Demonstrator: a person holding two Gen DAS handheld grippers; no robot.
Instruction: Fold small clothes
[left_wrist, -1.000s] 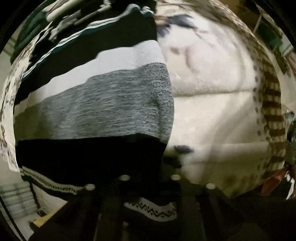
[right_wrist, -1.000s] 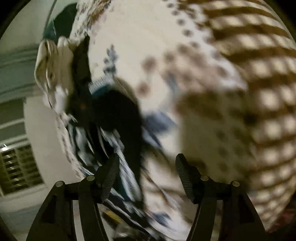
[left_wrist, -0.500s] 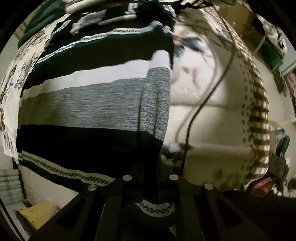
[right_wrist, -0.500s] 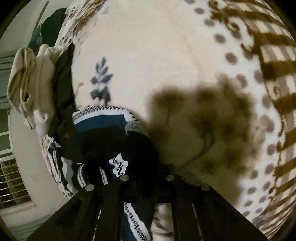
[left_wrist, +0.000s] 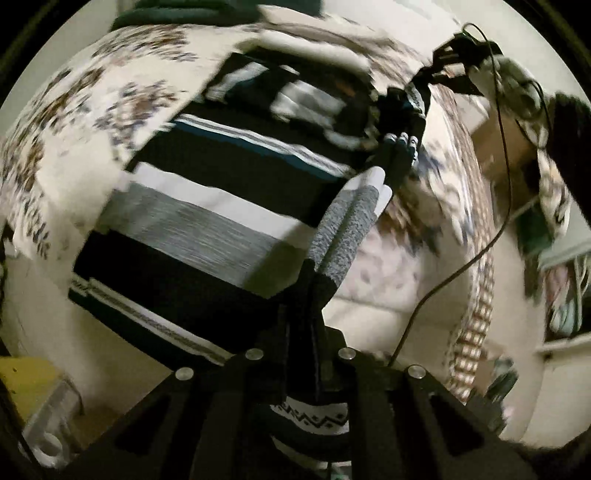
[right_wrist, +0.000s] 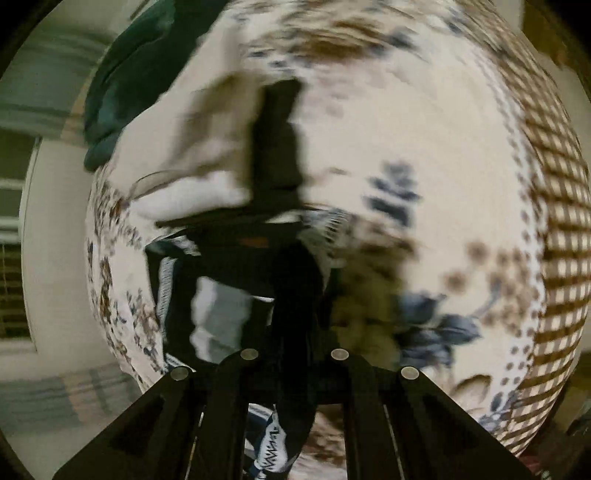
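Grippers left (left_wrist: 301, 314) and right (right_wrist: 295, 314), the right newly closed, now both clamp one edge of the black, grey and white striped knit sweater (left_wrist: 207, 206), raising it off the floral bedspread (right_wrist: 424, 147) to begin a fold.

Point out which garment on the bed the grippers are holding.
The striped sweater, banded black, white and grey with a zigzag hem. Both the left gripper and right gripper pinch it. The green garment and cream garment lie untouched.

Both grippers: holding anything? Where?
Left gripper pinches the striped sweater at its black bottom band; right gripper pinches its dark edge.
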